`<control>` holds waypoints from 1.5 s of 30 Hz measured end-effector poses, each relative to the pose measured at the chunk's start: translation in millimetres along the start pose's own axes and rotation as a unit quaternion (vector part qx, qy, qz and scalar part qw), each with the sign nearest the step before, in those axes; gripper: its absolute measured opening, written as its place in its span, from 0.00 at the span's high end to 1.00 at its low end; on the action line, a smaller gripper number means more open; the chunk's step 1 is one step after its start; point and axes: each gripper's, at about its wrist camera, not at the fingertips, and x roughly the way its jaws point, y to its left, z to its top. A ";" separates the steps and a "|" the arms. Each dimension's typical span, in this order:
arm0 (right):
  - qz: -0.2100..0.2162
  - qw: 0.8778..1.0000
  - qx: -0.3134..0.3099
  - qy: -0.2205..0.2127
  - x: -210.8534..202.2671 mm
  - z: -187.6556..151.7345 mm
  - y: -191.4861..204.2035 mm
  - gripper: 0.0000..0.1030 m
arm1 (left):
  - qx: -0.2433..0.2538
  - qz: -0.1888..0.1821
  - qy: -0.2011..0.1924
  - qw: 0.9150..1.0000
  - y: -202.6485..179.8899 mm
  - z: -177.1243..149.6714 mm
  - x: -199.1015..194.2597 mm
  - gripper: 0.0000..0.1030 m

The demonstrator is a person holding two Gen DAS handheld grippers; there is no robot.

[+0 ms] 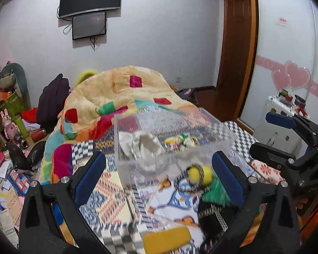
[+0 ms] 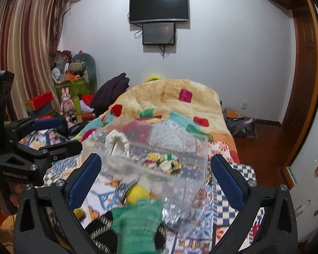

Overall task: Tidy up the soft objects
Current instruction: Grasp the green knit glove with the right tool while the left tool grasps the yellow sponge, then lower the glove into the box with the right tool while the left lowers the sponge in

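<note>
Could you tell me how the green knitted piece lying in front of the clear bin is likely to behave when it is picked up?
The green knitted piece looks soft and lies flat and rumpled on the bedspread, so it will probably droop from the fingers rather than hold shape. Its knit surface should grip the pads well. It touches a black patterned sock, which may drag along.

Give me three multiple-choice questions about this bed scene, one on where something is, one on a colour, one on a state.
1. Where does the clear plastic bin sit?
A. on the bed
B. on the floor
C. on a shelf

2. What colour is the knit item nearest the right gripper?
A. red
B. green
C. white

3. How does the left gripper stand?
A. shut on a sock
B. shut on nothing
C. open, holding nothing

Answers:
1. A, the bin rests on the patterned bedsheet.
2. B, green knit lies just ahead of that gripper's fingers.
3. C, its blue pads stand wide apart with nothing between them.
</note>
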 end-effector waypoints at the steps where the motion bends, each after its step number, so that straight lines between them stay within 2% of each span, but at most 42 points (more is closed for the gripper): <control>1: 0.004 1.000 -0.002 0.005 -0.4 -4.9 2.0 0.00 | 0.000 -0.003 0.005 1.000 -0.9 -4.6 -1.1 0.01; 5: 0.006 1.000 0.003 0.019 -2.8 -22.8 6.0 0.00 | -0.003 -0.007 0.035 0.999 -3.9 -28.1 -0.4 0.01; 10: 0.032 0.998 0.013 0.061 9.2 -43.1 7.5 0.01 | -0.025 -0.012 0.078 0.997 0.8 -57.8 9.2 0.01; 15: 0.061 0.992 0.018 0.109 26.2 -62.1 11.1 0.23 | -0.058 -0.017 0.114 0.992 10.0 -81.4 22.1 0.01; 22: 0.059 0.988 0.016 0.142 38.1 -80.3 15.0 0.46 | -0.061 -0.026 0.132 0.989 9.0 -99.7 28.6 0.01; 24: 0.054 0.988 0.015 0.143 37.9 -83.0 14.1 0.58 | -0.059 -0.025 0.131 0.989 7.5 -99.9 29.1 0.05; 25: 0.055 0.988 0.018 0.143 38.0 -83.0 12.5 0.60 | -0.057 -0.026 0.131 0.989 6.2 -100.5 29.1 0.08; 27: 0.055 0.989 0.021 0.138 35.3 -82.8 10.7 0.67 | -0.051 -0.030 0.134 0.989 4.7 -100.4 30.6 0.24; 31: 0.052 0.991 0.028 0.121 25.8 -78.0 7.1 0.75 | -0.049 -0.038 0.129 0.990 4.8 -97.9 28.7 0.36; 38: 0.042 0.995 0.037 0.079 5.3 -60.7 -0.8 0.75 | -0.060 -0.040 0.101 0.992 10.5 -76.9 21.1 0.38; 45: 0.031 0.998 0.047 0.031 -5.0 -31.3 -11.1 0.75 | -0.063 -0.042 0.040 0.996 11.9 -32.4 8.0 0.38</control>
